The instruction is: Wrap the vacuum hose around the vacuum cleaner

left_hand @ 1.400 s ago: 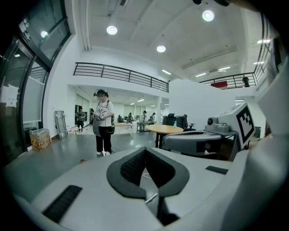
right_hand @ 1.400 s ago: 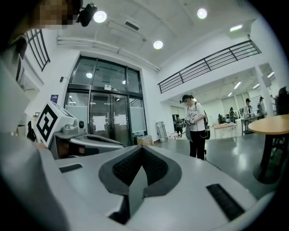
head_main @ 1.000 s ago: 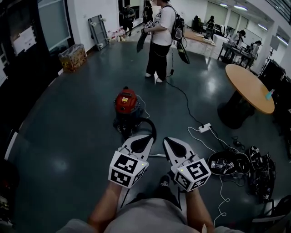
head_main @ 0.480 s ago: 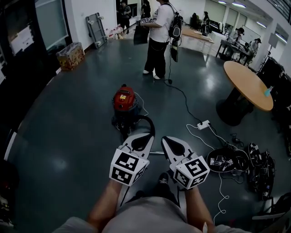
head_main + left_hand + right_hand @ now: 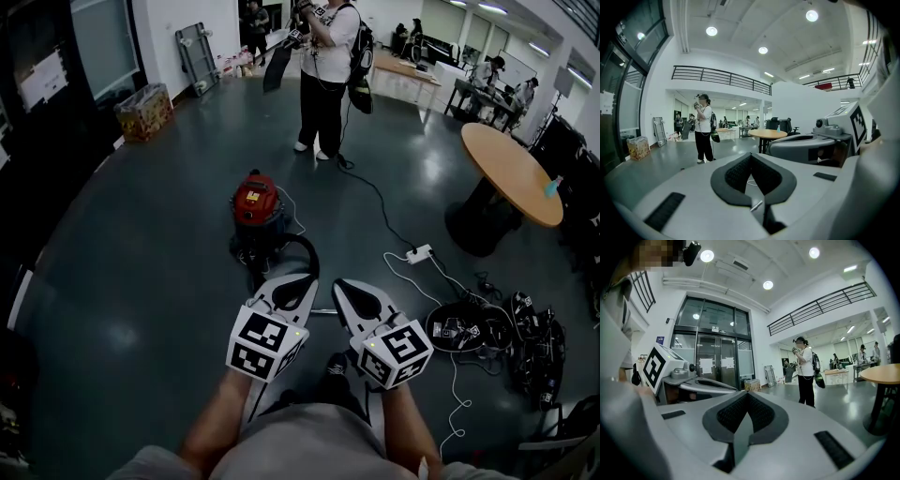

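both grippers hold as they did a second ago: left gripper (image 5: 289, 291) and right gripper (image 5: 354, 298) side by side, each clenched on nothing. the red vacuum cleaner (image 5: 257, 208) sits ahead of the left gripper, its black hose (image 5: 307, 251) looping just past that tip. the person (image 5: 323, 75) farther ahead now has arms raised. open floor (image 5: 141, 281) left; a power strip (image 5: 419, 253) right of the right gripper.

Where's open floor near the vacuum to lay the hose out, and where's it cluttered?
Bare floor lies left of the vacuum cleaner, toward the box. Crowded on the right: power strip and a gear pile beside the round table.
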`<action>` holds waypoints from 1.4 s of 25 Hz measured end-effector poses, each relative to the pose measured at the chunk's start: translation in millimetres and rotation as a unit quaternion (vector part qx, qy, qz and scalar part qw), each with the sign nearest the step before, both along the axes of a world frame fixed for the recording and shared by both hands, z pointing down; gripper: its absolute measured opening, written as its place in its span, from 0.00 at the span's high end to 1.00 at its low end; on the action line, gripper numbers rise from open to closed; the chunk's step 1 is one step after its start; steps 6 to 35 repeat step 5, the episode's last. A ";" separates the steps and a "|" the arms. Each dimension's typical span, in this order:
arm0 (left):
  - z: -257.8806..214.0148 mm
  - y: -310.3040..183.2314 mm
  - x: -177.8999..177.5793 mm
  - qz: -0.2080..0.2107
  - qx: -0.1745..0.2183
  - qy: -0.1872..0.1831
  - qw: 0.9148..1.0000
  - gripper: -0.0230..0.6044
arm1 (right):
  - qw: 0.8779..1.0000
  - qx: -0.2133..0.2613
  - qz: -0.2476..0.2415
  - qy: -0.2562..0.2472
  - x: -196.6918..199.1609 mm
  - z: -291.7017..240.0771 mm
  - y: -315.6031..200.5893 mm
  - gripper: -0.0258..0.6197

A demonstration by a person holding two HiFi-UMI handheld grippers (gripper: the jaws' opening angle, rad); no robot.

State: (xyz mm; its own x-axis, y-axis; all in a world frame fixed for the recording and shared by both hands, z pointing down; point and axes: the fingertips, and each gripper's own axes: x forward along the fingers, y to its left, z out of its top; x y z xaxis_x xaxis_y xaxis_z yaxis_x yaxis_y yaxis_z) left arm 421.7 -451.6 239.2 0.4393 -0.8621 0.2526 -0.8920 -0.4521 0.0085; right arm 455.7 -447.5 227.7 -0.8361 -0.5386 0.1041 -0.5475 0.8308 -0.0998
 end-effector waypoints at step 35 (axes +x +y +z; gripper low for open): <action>2.9 -3.7 -2.6 0.002 -0.005 0.002 1.000 0.95 | 1.000 -0.001 0.000 0.002 -4.8 1.0 -3.0 0.95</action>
